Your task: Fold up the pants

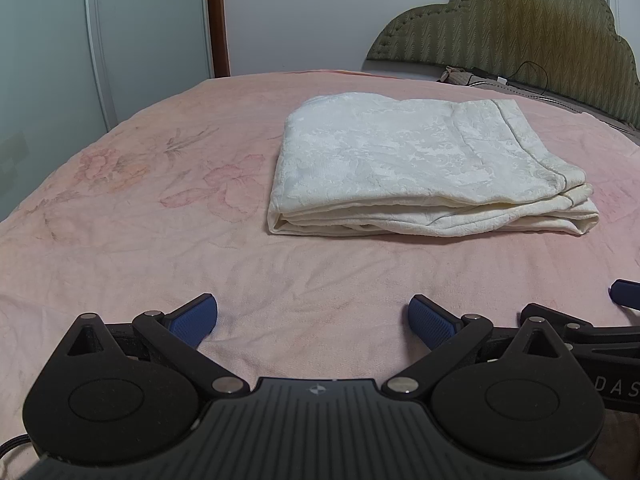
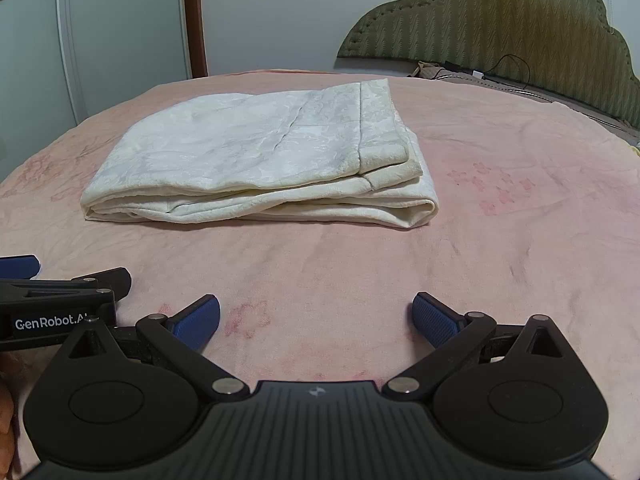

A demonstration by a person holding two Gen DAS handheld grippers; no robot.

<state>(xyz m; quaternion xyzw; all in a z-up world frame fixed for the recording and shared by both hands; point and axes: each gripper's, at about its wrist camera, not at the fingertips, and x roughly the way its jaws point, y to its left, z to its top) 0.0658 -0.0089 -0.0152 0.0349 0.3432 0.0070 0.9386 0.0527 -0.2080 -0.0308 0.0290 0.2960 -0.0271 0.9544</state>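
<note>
Looking along my left gripper (image 1: 313, 322), I see its blue-padded fingers (image 1: 196, 316) spread wide apart with nothing between them, low over the pink bedspread (image 1: 120, 240). My right gripper (image 2: 316, 320) is the same: fingers (image 2: 434, 318) wide apart, empty, just above the cloth. The two sit close side by side. The left view catches the right gripper's blue pad and black linkage at its right edge (image 1: 624, 294), and the right view shows the left gripper's body at its left edge, with "GenRobot.AI" lettering that only this camera reads.

Farther out, well apart from both grippers, the pants (image 1: 424, 168) lie on the bedspread, cream-white with a woven floral texture, folded into a flat stack of several layers. In the left view they lie right of centre, with faded flower prints on the bedspread to their left. In the right view the pants (image 2: 260, 156) lie left of centre, and a hemmed band shows along their right end.

Beyond them stands an olive padded headboard (image 1: 520, 20), with a black cable (image 2: 516, 66) trailing at its base. A pale wardrobe door (image 1: 52, 40) and a brown door frame (image 1: 218, 16) close the left side.
</note>
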